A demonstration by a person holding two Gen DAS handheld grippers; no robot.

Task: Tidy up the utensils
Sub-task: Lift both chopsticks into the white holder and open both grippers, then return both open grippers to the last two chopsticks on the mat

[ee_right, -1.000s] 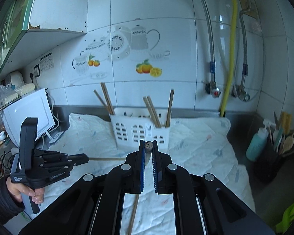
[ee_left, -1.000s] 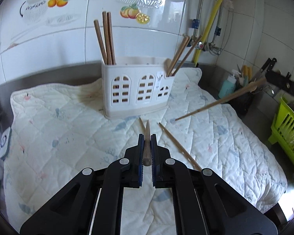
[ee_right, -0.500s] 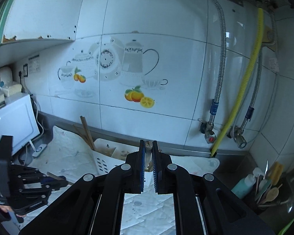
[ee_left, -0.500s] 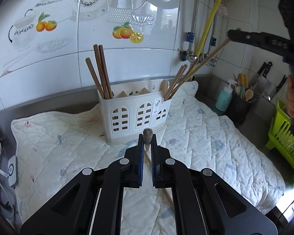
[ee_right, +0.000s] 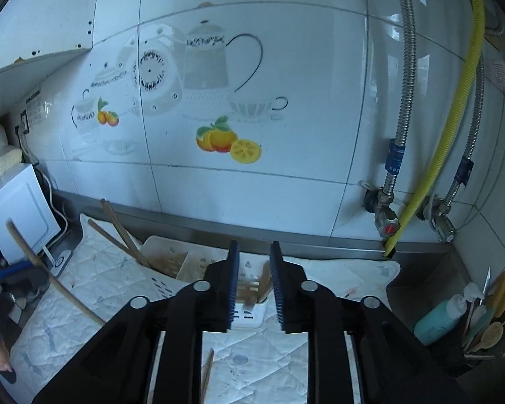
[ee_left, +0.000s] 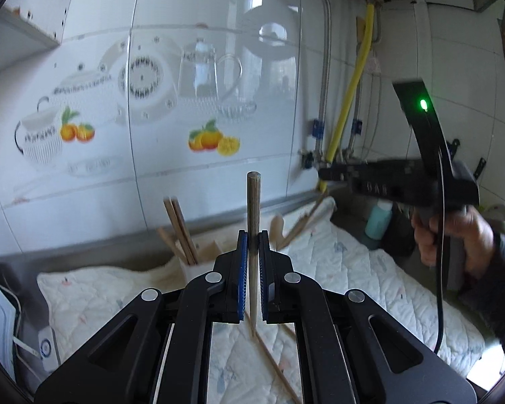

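Note:
My left gripper (ee_left: 251,240) is shut on a wooden chopstick (ee_left: 253,208), held upright above the quilted cloth (ee_left: 353,269). The white utensil caddy (ee_right: 171,262) stands on the cloth by the wall and holds several chopsticks (ee_left: 180,229). My right gripper (ee_right: 254,259) is open and empty, right above the caddy's right compartment, where chopsticks (ee_right: 252,289) stand between its jaws. It also shows in the left wrist view (ee_left: 326,171), held by a hand at right. Loose chopsticks (ee_left: 276,363) lie on the cloth.
A tiled wall (ee_right: 252,67) with pipes and a yellow hose (ee_right: 454,118) is just behind. A teal bottle (ee_right: 437,316) and a pot of spoons (ee_right: 488,330) stand at right. A white appliance (ee_right: 13,208) is at left.
My right gripper has opened and let its chopstick go into the caddy. My left gripper has risen and tilted up, so its chopstick now stands upright.

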